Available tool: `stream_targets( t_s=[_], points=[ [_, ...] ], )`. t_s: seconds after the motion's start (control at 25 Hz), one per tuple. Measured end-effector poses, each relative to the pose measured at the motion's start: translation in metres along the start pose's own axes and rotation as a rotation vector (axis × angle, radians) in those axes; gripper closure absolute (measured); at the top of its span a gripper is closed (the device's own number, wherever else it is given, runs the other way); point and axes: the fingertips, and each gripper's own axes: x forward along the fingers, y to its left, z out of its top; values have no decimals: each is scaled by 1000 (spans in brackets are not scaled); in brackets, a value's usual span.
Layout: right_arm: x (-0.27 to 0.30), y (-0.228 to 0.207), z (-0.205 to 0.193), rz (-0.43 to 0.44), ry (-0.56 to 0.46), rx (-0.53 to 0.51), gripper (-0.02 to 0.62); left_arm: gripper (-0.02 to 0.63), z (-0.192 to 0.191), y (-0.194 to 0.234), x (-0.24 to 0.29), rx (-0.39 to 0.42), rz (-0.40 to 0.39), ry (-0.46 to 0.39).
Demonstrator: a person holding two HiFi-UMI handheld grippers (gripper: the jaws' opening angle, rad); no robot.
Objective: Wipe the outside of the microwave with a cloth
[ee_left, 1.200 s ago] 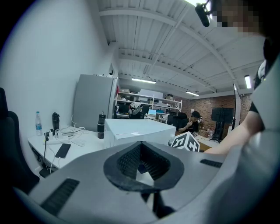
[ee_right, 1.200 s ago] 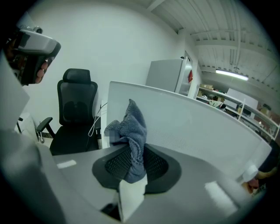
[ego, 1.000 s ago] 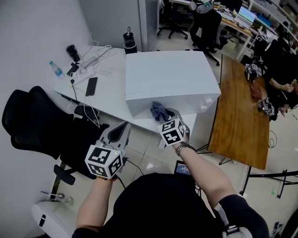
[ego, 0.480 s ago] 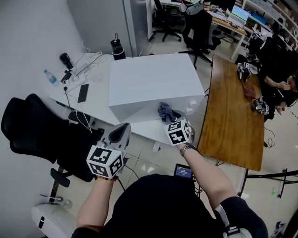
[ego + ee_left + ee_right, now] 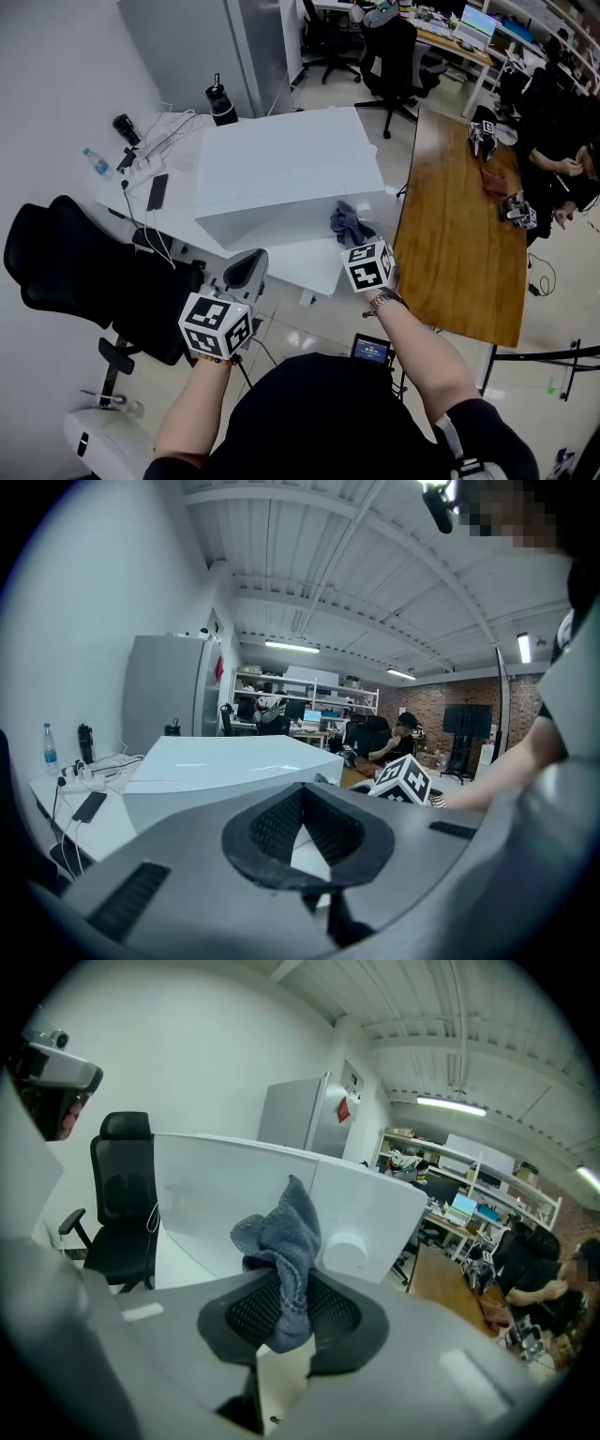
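The white microwave [image 5: 281,169] stands on a white table [image 5: 178,220]; its top and front show in the left gripper view [image 5: 216,761], its front in the right gripper view [image 5: 216,1199]. My right gripper [image 5: 353,238] is shut on a grey-blue cloth [image 5: 348,222], which bunches up out of the jaws [image 5: 281,1241]. The cloth is held at the right end of the microwave's front, close to a round knob [image 5: 349,1252]; whether it touches I cannot tell. My left gripper [image 5: 249,260] is shut and empty, level, short of the table's front edge [image 5: 302,799].
A black office chair [image 5: 75,272] stands left of me. A phone [image 5: 157,190], a water bottle [image 5: 94,161], cables and a black flask [image 5: 221,101] lie on the table left of and behind the microwave. A wooden table [image 5: 459,234] runs along the right, with people beyond.
Both grippers have moved to the right along the microwave's front; the right one carried the cloth from the middle of the front towards its right corner.
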Motion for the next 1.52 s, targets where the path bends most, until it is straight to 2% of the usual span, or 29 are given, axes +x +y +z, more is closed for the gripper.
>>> stream_targets(
  t_s=[0.72,1.16,1.32,1.52],
  points=[
    [-28,-49,-17,8,-30,20,526,601,-1,-49,-2,7,56,9],
    [-64,-67,-15,20,-84,39,525,601,-5,-85,2,12,46,11],
    [-85,-59,-7,94,-116,50,526,601,-5,-95,4,14,38,4],
    [-114,-30,15,297,-176,37,525,601,-6,-101,5,18,17,-3]
  ],
)
